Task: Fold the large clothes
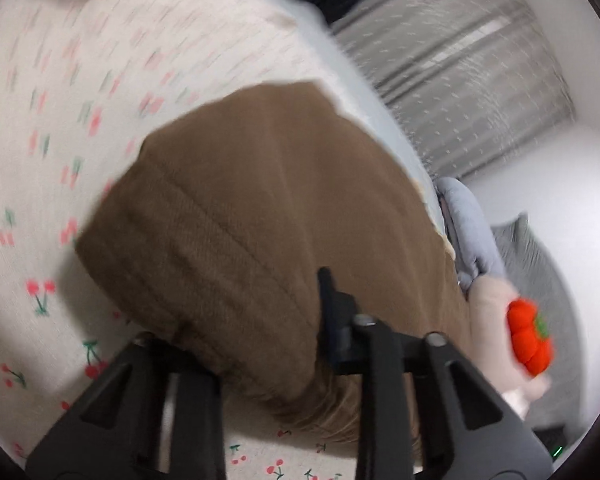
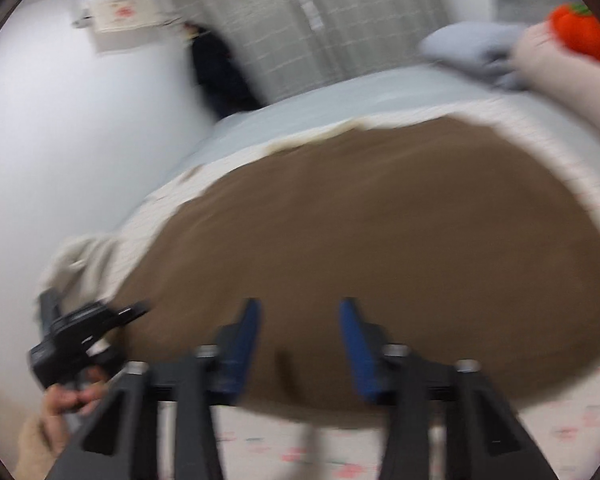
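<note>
I am holding my left gripper (image 1: pixel 276 344) down into the near edge of the brown garment (image 1: pixel 268 208) spread on the cherry-print bedsheet (image 1: pixel 60 120), cloth hiding its grip, while my right gripper (image 2: pixel 300 320) is hovering narrowly parted above that edge.

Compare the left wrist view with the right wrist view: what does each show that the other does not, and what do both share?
Only the left wrist view shows sharp cherry prints on the white sheet and ribbed lines across the brown garment.

Only the right wrist view shows a wall notice, a dark hanging garment, the left gripper and the hand holding it.

Both show the brown garment, an orange pumpkin toy, grey bedding and the curtain.
</note>
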Action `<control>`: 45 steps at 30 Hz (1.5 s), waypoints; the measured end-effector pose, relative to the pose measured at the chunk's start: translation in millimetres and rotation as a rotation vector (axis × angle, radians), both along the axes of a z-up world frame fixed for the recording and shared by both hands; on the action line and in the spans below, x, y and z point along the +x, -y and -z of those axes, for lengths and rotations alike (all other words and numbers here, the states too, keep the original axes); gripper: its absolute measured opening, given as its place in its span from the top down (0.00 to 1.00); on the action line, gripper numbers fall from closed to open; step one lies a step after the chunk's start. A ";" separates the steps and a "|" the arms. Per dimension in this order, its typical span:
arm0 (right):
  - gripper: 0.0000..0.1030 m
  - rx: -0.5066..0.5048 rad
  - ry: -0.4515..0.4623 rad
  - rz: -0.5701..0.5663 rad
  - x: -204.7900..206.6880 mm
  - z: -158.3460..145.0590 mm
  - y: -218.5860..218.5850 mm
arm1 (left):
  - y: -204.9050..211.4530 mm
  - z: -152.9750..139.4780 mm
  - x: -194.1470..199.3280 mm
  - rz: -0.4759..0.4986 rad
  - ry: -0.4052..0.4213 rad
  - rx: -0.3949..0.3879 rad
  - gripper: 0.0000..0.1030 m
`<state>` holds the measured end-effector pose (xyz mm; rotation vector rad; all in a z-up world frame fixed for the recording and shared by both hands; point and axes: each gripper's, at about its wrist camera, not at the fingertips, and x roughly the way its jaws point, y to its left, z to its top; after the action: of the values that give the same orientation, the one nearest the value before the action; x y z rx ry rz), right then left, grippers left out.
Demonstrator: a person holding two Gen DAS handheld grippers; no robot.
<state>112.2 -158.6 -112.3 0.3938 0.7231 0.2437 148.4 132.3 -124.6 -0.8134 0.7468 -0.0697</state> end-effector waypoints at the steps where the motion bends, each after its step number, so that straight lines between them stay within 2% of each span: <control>1: 0.76 0.041 -0.006 -0.040 4.5 6.3 -7.4 | 6.9 -13.6 -2.0 0.014 0.045 0.054 0.80; 3: 0.81 0.080 -0.071 -0.108 17.3 27.1 -20.9 | 16.1 -33.9 -4.6 0.049 0.119 0.097 0.82; 5: 0.81 0.086 -0.137 -0.095 26.9 48.1 -23.1 | 30.4 -55.3 -7.6 0.100 0.197 0.153 0.83; 9: 0.83 0.240 -0.199 -0.096 36.8 58.1 -1.4 | 81.2 -106.4 -12.4 0.251 0.379 0.300 0.83; 13: 0.80 0.266 -0.203 -0.096 37.0 53.3 8.2 | 131.2 -136.8 -14.5 0.396 0.497 0.390 0.83; 15: 0.80 0.315 -0.211 -0.097 35.6 48.5 21.5 | 156.2 -147.3 -13.6 0.472 0.539 0.417 0.83; 19: 0.66 0.426 -0.127 0.026 18.6 30.0 85.0 | 204.3 -152.3 -20.9 0.632 0.588 0.476 0.83; 22: 0.53 0.508 -0.064 0.136 0.1 23.3 139.4 | 242.4 -139.5 -30.5 0.783 0.578 0.513 0.83; 25: 0.39 0.531 -0.039 0.255 -18.3 27.9 184.5 | 275.4 -109.7 -37.6 0.968 0.510 0.499 0.82; 27: 0.38 0.567 -0.039 0.329 -31.8 38.4 211.3 | 291.3 -86.2 -40.2 1.106 0.436 0.451 0.72; 29: 0.38 0.646 -0.033 0.367 -43.9 51.0 235.1 | 301.7 -62.8 -44.8 1.212 0.395 0.470 0.68; 31: 0.37 0.731 -0.021 0.371 -48.3 61.0 246.2 | 299.3 -55.0 -51.2 1.241 0.432 0.490 0.65; 32: 0.35 0.753 -0.016 0.366 -49.0 62.6 248.9 | 295.8 -57.9 -52.1 1.249 0.438 0.480 0.59; 34: 0.23 0.774 -0.006 0.328 -45.9 60.8 249.6 | 284.1 -71.5 -51.4 1.271 0.431 0.406 0.47; 35: 0.21 0.768 -0.007 0.302 -41.5 57.9 248.5 | 280.6 -75.5 -51.3 1.283 0.425 0.371 0.37; 36: 0.19 0.748 -0.016 0.272 -34.4 52.9 248.0 | 273.1 -82.2 -51.5 1.299 0.419 0.326 0.31; 38: 0.19 0.685 -0.047 0.231 -17.1 41.5 249.1 | 266.8 -89.9 -49.8 1.314 0.415 0.289 0.26; 41: 0.17 0.566 -0.101 0.165 4.7 20.1 243.7 | 245.4 -97.3 -56.3 1.292 0.411 0.298 0.23; 45: 0.14 0.487 -0.174 0.011 45.0 -0.5 231.1 | 219.5 -99.4 -49.2 1.177 0.375 0.309 0.12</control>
<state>157.2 -389.8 -111.8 0.8902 0.8303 0.3794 99.1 -87.3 -25.3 0.0274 0.7624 -1.1020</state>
